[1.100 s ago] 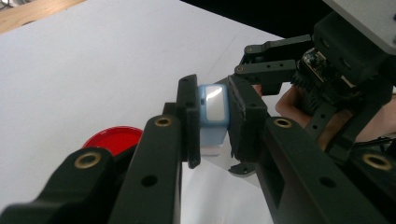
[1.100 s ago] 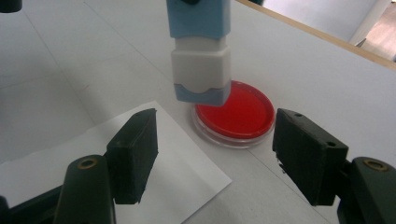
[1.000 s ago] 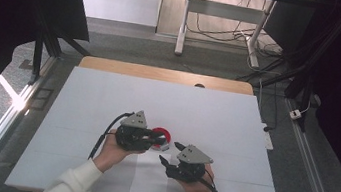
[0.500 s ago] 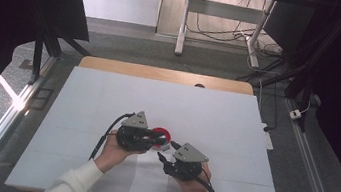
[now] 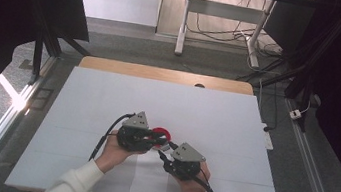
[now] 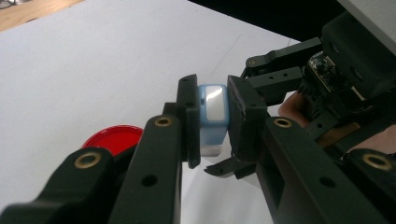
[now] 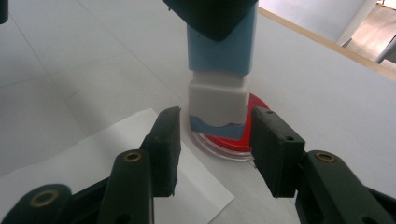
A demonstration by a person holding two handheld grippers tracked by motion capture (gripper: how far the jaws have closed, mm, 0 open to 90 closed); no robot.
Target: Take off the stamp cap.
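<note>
Near the table's (image 5: 107, 97) front edge, the left gripper (image 5: 154, 140) clamps a blue-and-white stamp (image 6: 213, 116) upright between its jaws. Just behind it lies a red lid (image 5: 161, 133); a white paper sheet (image 5: 148, 184) lies nearer. Rightward, the right gripper (image 7: 212, 140) stands wide, its jaws flanking the stamp's white base without touching.

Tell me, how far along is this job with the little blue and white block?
Done: the left gripper has clamped the blue and white plastic block and holds it upright over the round red pad. In hand: the right gripper's open jaws flank the block's white lower part without touching. Left, probably: closing on it; the white paper sheet lies unmarked.
</note>
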